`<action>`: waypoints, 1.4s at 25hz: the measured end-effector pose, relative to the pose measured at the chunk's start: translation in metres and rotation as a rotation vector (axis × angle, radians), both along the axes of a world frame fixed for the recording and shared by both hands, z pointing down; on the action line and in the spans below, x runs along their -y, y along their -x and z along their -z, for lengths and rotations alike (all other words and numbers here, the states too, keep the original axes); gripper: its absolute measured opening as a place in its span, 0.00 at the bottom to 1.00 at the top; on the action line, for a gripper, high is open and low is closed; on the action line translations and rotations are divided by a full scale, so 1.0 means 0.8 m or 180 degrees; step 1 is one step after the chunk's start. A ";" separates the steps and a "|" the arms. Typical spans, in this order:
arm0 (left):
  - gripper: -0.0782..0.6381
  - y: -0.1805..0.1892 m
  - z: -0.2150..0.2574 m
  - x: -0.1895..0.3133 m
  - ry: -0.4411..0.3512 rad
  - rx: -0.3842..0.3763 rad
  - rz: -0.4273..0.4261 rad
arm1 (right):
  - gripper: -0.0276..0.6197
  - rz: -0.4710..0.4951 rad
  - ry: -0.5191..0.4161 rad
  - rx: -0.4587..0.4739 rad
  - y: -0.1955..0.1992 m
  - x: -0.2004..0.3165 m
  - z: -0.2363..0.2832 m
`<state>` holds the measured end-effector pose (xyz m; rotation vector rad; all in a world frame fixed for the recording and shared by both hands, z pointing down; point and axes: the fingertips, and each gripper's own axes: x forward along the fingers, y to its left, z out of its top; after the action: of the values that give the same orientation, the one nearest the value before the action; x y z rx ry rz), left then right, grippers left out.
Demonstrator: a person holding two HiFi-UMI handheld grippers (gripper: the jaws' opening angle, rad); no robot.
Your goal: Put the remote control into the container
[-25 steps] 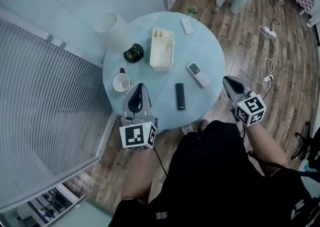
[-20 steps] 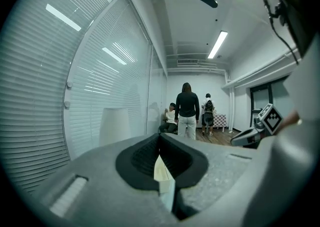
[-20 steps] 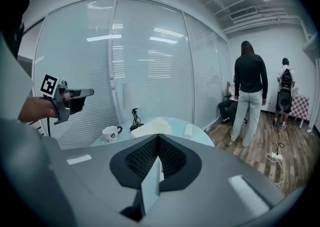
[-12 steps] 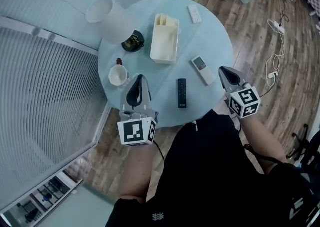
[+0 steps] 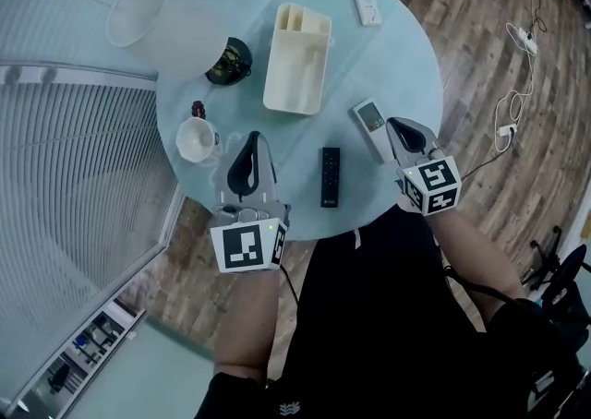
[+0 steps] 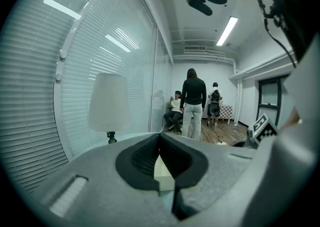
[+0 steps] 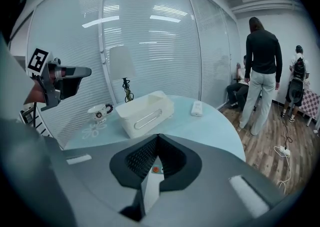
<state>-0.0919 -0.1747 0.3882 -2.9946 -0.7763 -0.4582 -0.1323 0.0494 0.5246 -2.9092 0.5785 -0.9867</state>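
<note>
Shows, from above, a round pale-blue glass surface (image 5: 406, 48) bearing a cream rectangular plastic container (image 5: 297, 57) towards its far edge, open side up, long axis running near to far.

Offers three candidates for the task: a slim black bar-shaped remote control (image 5: 331, 176) close to the near edge, a white-grey remote control with a small display (image 5: 371, 122) towards the right edge, and a small white remote control (image 5: 367, 4) at the far edge. Leaves all three outside the container.

Places the left hand-held gripper (image 5: 253, 140) over the near-left edge, jaws pressed together on nothing, just beside a white ceramic cup (image 5: 196, 138) and aimed at the container.

Places the right hand-held gripper (image 5: 397, 126) at the near-right edge, jaws likewise closed and empty, tip at the near end of the white-grey remote control. Confirms this in the right gripper view, with that remote's red button straight ahead past the closed tips. Cannot settle whether tip and remote touch.

Sets the black remote control between the two hand-held grippers, lengthwise near to far.

Suggests the right hand-held gripper as nearer the white-grey remote control, almost in line with its slanting long axis. Calls for opening the jaws first, then carrying far-left to the container.
</note>
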 end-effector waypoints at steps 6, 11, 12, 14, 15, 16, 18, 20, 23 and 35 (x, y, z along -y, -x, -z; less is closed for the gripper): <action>0.11 -0.014 -0.042 0.004 -0.0077 0.0140 0.0058 | 0.12 0.0092 0.0139 0.0238 -0.019 0.013 -0.051; 0.11 -0.024 -0.056 0.003 -0.0062 0.0170 0.0086 | 0.35 0.0146 0.0302 0.0509 -0.033 0.021 -0.092; 0.11 -0.025 -0.059 0.003 -0.0063 0.0182 0.0083 | 0.38 0.0160 0.0332 0.0542 -0.036 0.022 -0.097; 0.11 -0.029 -0.063 0.005 -0.0061 0.0201 0.0091 | 0.44 0.0193 0.0384 0.0588 -0.042 0.024 -0.106; 0.11 -0.030 -0.065 0.006 -0.0059 0.0209 0.0098 | 0.47 0.0210 0.0405 0.0607 -0.045 0.026 -0.110; 0.11 -0.032 -0.068 0.007 -0.0056 0.0220 0.0104 | 0.50 0.0228 0.0422 0.0627 -0.047 0.027 -0.113; 0.11 -0.033 -0.072 0.008 -0.0048 0.0247 0.0112 | 0.52 0.0257 0.0453 0.0675 -0.047 0.027 -0.120; 0.11 -0.033 -0.075 0.007 -0.0042 0.0266 0.0115 | 0.52 0.0273 0.0467 0.0728 -0.046 0.028 -0.125; 0.11 -0.035 -0.077 0.009 -0.0038 0.0275 0.0127 | 0.52 0.0294 0.0476 0.0786 -0.045 0.032 -0.133; 0.11 -0.020 -0.079 0.031 -0.0077 0.0321 0.0267 | 0.51 0.0353 0.0589 0.1020 -0.048 0.030 -0.161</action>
<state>-0.0756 -0.1994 0.4511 -3.0106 -0.6475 -0.6210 -0.0937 0.0256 0.6531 -2.8003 0.6647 -1.5596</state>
